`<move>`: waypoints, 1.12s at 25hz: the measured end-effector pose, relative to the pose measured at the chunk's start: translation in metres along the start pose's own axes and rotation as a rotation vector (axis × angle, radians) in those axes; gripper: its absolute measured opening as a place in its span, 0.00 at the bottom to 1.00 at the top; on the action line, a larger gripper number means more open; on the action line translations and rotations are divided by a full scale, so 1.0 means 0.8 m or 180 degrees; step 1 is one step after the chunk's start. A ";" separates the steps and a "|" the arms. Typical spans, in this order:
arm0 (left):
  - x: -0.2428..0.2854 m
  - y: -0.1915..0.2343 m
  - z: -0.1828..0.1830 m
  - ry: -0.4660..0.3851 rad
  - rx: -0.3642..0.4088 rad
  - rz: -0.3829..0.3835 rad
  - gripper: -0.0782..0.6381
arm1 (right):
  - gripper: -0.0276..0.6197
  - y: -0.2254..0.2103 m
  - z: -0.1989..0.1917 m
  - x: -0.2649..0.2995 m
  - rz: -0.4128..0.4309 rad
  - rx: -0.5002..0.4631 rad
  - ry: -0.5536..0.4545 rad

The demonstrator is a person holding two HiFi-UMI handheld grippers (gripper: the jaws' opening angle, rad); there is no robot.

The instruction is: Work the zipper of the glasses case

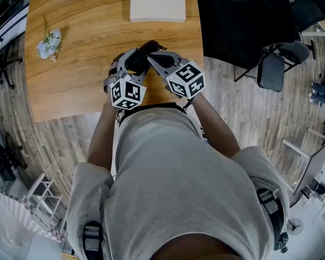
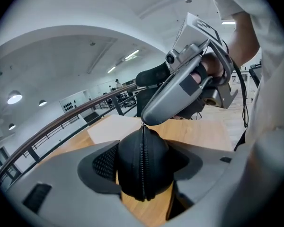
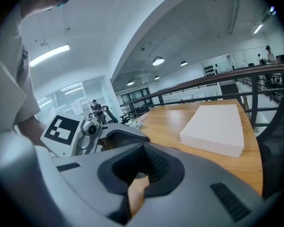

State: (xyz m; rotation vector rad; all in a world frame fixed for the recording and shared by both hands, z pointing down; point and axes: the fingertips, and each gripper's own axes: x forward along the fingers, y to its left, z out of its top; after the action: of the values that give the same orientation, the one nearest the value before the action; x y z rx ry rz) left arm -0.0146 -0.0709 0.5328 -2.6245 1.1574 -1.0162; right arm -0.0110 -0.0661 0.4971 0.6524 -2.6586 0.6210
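Not much of the job looks done yet. The glasses case (image 2: 154,157) sits clamped between the jaws of the left gripper (image 2: 143,174), held up off the wooden table (image 1: 81,53). Its zipper (image 2: 142,167) runs straight down the middle toward that gripper's camera, with the teeth meshed along all the length I can see. The right gripper (image 2: 148,118) reaches in from the far side, its tip touching the end of the case farthest from the left gripper. Its jaws are drawn together there, I'd say on the zipper pull (image 2: 142,124), though that is too small to be sure. Both forearms are tucked close in front of the body, with the grippers nose to nose. The whole run of the zip looks left to do.
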 end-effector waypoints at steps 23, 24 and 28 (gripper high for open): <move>-0.001 -0.007 0.000 0.0035 0.0020 -0.0114 0.48 | 0.08 0.000 -0.007 -0.001 0.0008 0.0146 0.0037; 0.000 -0.007 0.000 0.0049 0.0022 -0.0125 0.48 | 0.08 0.001 -0.006 -0.001 0.0009 0.0124 0.0039; 0.002 -0.010 -0.002 0.0130 0.0001 -0.0190 0.49 | 0.08 0.013 -0.002 -0.003 0.0101 0.0130 0.0029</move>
State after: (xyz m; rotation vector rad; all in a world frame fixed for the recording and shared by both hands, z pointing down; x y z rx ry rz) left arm -0.0098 -0.0662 0.5380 -2.6651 1.0930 -1.0856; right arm -0.0136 -0.0561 0.4943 0.6180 -2.6590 0.6869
